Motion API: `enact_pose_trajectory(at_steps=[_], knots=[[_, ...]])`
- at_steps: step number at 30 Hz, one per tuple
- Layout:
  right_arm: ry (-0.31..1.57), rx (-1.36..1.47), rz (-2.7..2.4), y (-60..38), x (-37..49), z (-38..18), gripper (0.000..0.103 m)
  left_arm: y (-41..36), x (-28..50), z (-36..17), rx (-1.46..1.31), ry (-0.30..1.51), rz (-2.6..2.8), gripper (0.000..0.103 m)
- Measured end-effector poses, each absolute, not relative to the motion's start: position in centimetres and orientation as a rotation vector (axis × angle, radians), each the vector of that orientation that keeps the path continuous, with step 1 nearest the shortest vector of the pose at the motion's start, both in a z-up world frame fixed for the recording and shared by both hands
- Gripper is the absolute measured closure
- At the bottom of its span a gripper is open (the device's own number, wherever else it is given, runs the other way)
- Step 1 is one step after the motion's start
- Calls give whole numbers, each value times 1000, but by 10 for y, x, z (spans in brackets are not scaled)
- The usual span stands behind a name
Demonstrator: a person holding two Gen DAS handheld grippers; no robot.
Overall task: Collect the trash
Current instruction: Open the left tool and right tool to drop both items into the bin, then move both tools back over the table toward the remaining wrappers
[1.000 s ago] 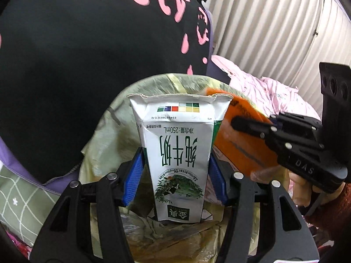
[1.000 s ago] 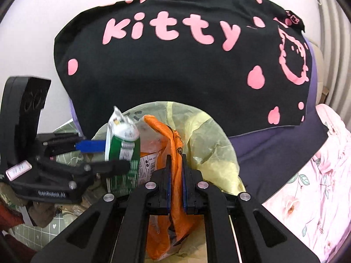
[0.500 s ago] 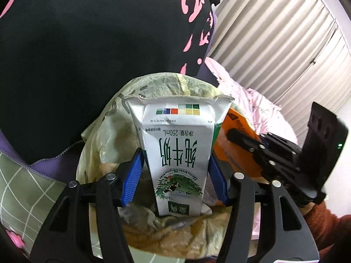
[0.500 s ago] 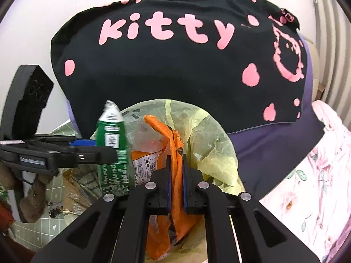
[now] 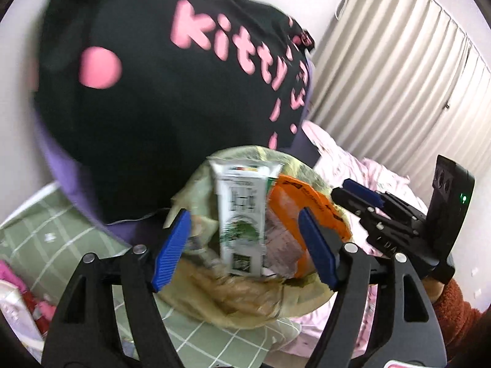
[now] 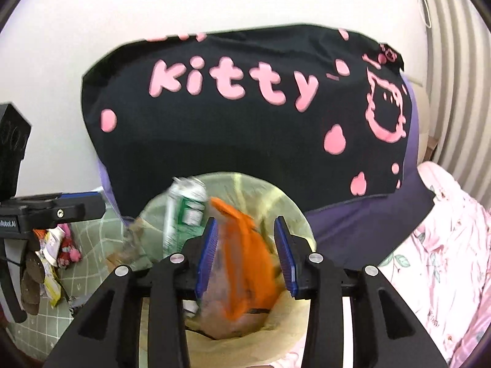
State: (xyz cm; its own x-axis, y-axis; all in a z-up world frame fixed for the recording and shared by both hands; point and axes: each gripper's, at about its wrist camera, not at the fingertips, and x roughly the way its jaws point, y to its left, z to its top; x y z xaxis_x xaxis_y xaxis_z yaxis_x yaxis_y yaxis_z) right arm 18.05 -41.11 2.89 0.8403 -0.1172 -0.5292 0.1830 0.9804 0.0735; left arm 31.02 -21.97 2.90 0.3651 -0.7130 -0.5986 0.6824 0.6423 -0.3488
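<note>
Left wrist view. Item: left gripper (image 5: 245, 245), blue-padded jaws spread wide, holding nothing. Between and just beyond the jaws: white-and-green paper milk carton (image 5: 241, 214), upright, blurred, touching neither pad, lower end inside the translucent yellow plastic trash bag (image 5: 233, 303). Just right of the carton, near the right-hand jaw: crumpled orange plastic wrapper (image 5: 307, 202), also within the bag mouth.

Right wrist view. Item: right gripper (image 6: 247, 254), jaws parted, pinching nothing. The orange wrapper (image 6: 242, 263) sits between the pads; whether it brushes the left-hand pad cannot be told through the blur. The carton (image 6: 184, 214) stands left of and beyond the jaws, leaning slightly. Bag rim (image 6: 294, 214) curves behind and around both.

Status, as judged: both pieces read as released into the bag; deposit of these two is done or all but done.

Outstanding: small heap of colourful snack wrappers (image 6: 53, 245) on the green checked bed sheet (image 6: 92, 245), well left of the right jaws, apparently uncollected. Further litter, if any, out of view.

Surroundings: black cushion with pink "kitty" lettering (image 6: 245, 116) beyond the bag; pink floral quilt (image 6: 445, 245) to the right.
</note>
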Motion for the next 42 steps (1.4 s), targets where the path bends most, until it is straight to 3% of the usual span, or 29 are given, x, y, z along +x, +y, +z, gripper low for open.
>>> enact_pose_trajectory(at_steps=[9, 11, 27, 42], knots=[[488, 90, -42, -355, 194, 44, 63, -100, 299, 17, -139, 696, -659, 34], [485, 86, 11, -336, 200, 41, 57, -73, 300, 6, -144, 728, -588, 34], [661, 2, 405, -174, 266, -7, 53, 195, 264, -82, -478, 751, 287, 34], [769, -60, 791, 60, 355, -50, 53, 225, 194, -97, -463, 750, 337, 34]])
